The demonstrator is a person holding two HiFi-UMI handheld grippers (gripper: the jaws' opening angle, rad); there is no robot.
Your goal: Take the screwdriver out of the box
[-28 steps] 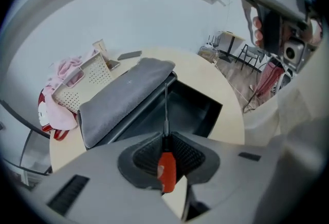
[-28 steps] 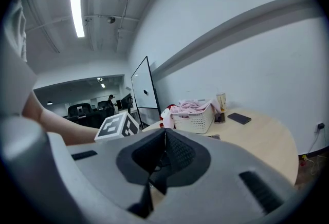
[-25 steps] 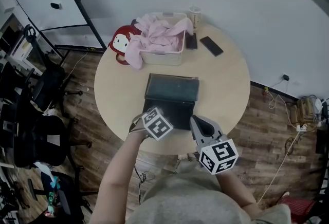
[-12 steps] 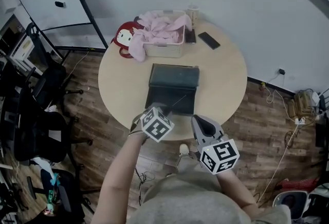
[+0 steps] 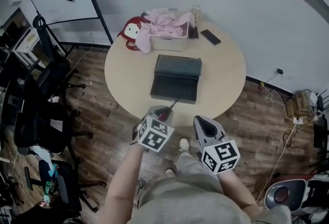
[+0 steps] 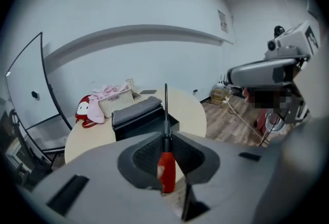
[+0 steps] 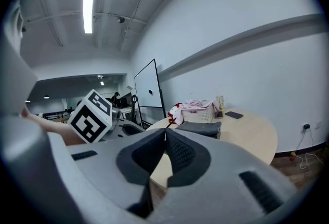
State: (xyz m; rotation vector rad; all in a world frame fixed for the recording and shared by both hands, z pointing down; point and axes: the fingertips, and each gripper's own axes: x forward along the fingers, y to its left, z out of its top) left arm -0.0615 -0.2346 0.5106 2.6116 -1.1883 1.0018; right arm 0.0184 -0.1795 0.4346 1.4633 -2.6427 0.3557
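The screwdriver [image 6: 166,169] has a red handle and a thin dark shaft. Your left gripper [image 6: 165,141] clamps the handle with jaws narrowly apart, outside the box [image 5: 177,78], shaft pointing toward it. Your right gripper [image 7: 164,138] is closed, empty.

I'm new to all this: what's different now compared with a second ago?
The left gripper, shut on the red-handled screwdriver, drew back from the box toward the person, carrying the tool out with it. The right gripper, shut and empty, backed away from the table too. The open box, the basket and the phone stayed put.
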